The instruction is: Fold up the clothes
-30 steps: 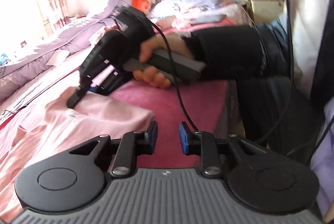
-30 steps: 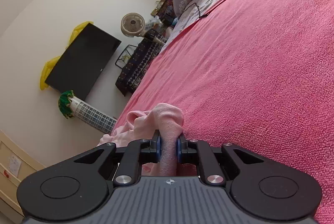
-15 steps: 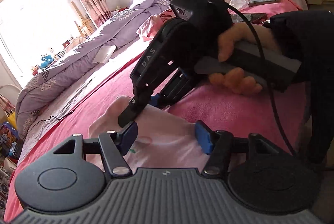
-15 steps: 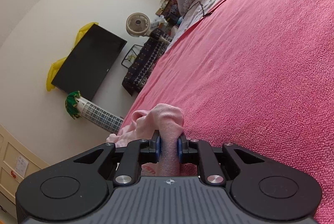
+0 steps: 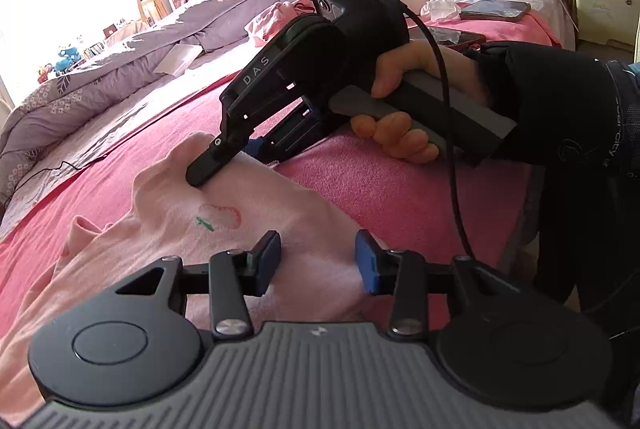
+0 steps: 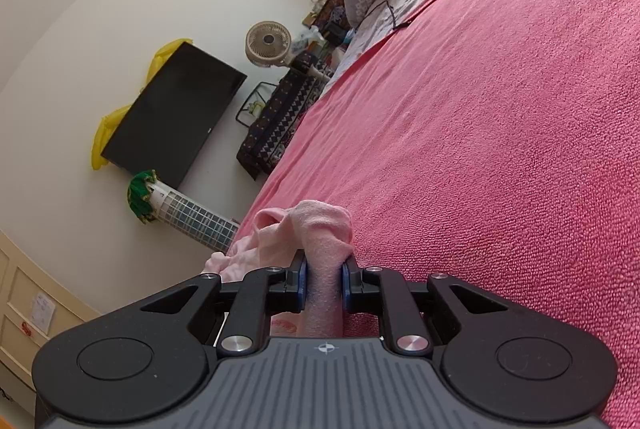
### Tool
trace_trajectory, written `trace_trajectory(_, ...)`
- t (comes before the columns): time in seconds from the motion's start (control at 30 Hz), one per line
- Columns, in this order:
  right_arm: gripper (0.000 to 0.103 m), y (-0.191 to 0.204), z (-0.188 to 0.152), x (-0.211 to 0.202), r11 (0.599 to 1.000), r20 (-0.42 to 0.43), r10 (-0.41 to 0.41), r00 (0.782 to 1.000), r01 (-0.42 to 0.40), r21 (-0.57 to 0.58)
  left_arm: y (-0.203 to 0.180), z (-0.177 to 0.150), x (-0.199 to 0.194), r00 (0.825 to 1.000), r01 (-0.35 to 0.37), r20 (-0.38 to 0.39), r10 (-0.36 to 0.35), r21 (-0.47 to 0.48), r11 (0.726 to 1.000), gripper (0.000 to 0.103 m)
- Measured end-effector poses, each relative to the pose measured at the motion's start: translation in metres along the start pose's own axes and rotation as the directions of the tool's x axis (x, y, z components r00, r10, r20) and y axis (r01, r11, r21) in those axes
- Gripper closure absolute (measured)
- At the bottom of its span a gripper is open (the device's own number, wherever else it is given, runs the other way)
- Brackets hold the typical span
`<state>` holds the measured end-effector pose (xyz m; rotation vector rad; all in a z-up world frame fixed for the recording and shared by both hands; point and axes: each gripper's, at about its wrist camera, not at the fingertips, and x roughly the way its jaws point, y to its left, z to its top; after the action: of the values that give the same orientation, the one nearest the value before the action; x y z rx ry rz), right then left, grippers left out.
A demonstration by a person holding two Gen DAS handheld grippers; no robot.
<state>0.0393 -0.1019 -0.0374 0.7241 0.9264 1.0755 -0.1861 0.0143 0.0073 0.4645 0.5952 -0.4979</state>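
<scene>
"DAS" lettering marks the right tool (image 5: 224, 161) — clamped on pink garment (image 5: 256, 213).

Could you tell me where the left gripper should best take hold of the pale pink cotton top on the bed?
Probably the free near edge of the pale pink cotton top, on the side away from the right gripper, coming in low from the front: the cloth lies flat under the open left gripper.
</scene>
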Motion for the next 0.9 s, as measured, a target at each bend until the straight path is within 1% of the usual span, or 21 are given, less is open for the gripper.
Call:
trace_trajectory(0.07, 0.086, -0.001, 0.0, 0.0, 1.0, 0.001, 0.003, 1.0, -0.003, -0.002, 0.0, -0.003, -0.004, 1.0, 0.029, -0.005, -0.029, -0.024, 0.999, 0.056)
trace_trajectory(0.1, 0.086, -0.001, 0.0, 0.0, 1.0, 0.001, 0.005, 1.0, -0.005, -0.003, 0.0, -0.004, -0.005, 0.998, 0.064, -0.012, -0.065, -0.037, 0.997, 0.056)
trace_trajectory(0.13, 0.085, -0.001, 0.0, 0.0, 1.0, 0.002, 0.007, 1.0, -0.007, -0.004, -0.002, -0.006, -0.006, 0.995, 0.1, -0.015, -0.1, -0.042, 0.994, 0.048)
trace_trajectory(0.2, 0.085, -0.002, 0.0, -0.001, 1.0, 0.002, 0.011, 1.0, -0.011, -0.005, -0.01, -0.01, -0.009, 0.994, 0.111, -0.02, -0.111, -0.013, 0.994, 0.047)
trace_trajectory(0.27, 0.084, -0.003, 0.0, -0.001, 1.0, 0.002, 0.014, 1.0, -0.014, -0.007, -0.015, -0.011, -0.011, 0.995, 0.099, -0.025, -0.098, 0.008, 0.995, 0.047)
trace_trajectory(0.37, 0.084, -0.004, 0.001, -0.003, 1.0, 0.001, 0.018, 1.0, -0.018, -0.007, -0.014, -0.01, -0.013, 0.992, 0.123, -0.023, -0.124, -0.035, 0.992, 0.046)
trace_trajectory(0.43, 0.084, -0.005, 0.001, -0.003, 1.0, 0.001, 0.02, 1.0, -0.02, -0.006, -0.014, -0.011, -0.016, 0.984, 0.176, -0.028, -0.177, -0.052, 0.983, 0.046)
trace_trajectory(0.47, 0.084, -0.005, 0.001, -0.004, 1.0, 0.002, 0.022, 1.0, -0.022, -0.004, -0.016, -0.011, -0.016, 0.972, 0.227, -0.047, -0.23, -0.058, 0.972, 0.046)
trace_trajectory(0.53, 0.084, -0.006, 0.001, -0.004, 1.0, 0.004, 0.026, 1.0, -0.026, 0.001, -0.02, -0.008, -0.023, 0.963, 0.264, -0.046, -0.266, -0.047, 0.963, 0.046)
trace_trajectory(0.57, 0.084, -0.007, 0.001, -0.005, 1.0, 0.004, 0.027, 1.0, -0.027, 0.002, -0.021, -0.006, -0.026, 0.958, 0.282, -0.046, -0.284, -0.041, 0.958, 0.043)
trace_trajectory(0.6, 0.084, -0.007, 0.001, -0.005, 1.0, 0.003, 0.028, 1.0, -0.028, 0.001, -0.02, -0.002, -0.033, 0.97, 0.241, -0.011, -0.242, -0.023, 0.97, 0.041)
trace_trajectory(0.63, 0.084, -0.008, 0.001, -0.006, 1.0, 0.003, 0.029, 1.0, -0.029, 0.001, -0.018, 0.002, -0.04, 0.98, 0.197, 0.024, -0.197, -0.006, 0.98, 0.036)
trace_trajectory(0.67, 0.083, -0.008, 0.001, -0.006, 1.0, 0.003, 0.029, 1.0, -0.029, 0.0, -0.011, 0.007, -0.047, 0.988, 0.141, 0.06, -0.14, -0.005, 0.99, 0.028)
trace_trajectory(0.73, 0.083, -0.008, 0.001, -0.007, 0.999, 0.003, 0.032, 0.999, -0.032, 0.0, 0.002, 0.014, -0.054, 0.993, 0.039, 0.107, -0.038, -0.005, 0.999, 0.02)
trace_trajectory(0.77, 0.083, -0.009, 0.002, -0.007, 0.999, 0.003, 0.035, 0.999, -0.035, 0.0, 0.01, 0.017, -0.054, 0.993, -0.02, 0.116, 0.02, -0.003, 1.0, 0.015)
trace_trajectory(0.8, 0.082, -0.009, 0.002, -0.008, 0.999, 0.003, 0.036, 0.999, -0.036, 0.0, 0.014, 0.019, -0.052, 0.991, -0.079, 0.112, 0.078, 0.0, 0.997, 0.014)
trace_trajectory(0.83, 0.082, -0.009, 0.001, -0.007, 0.999, 0.003, 0.038, 0.999, -0.038, 0.0, 0.019, 0.021, -0.046, 0.985, -0.141, 0.096, 0.141, 0.0, 0.99, 0.013)
trace_trajectory(0.87, 0.082, -0.009, 0.001, -0.008, 0.999, 0.004, 0.04, 0.999, -0.04, 0.0, 0.024, 0.023, -0.041, 0.976, -0.204, 0.08, 0.203, 0.001, 0.979, 0.013)
trace_trajectory(0.9, 0.082, -0.009, 0.001, -0.008, 0.999, 0.004, 0.043, 0.999, -0.043, 0.0, 0.028, 0.023, -0.034, 0.968, -0.245, 0.062, 0.245, -0.003, 0.969, 0.013)
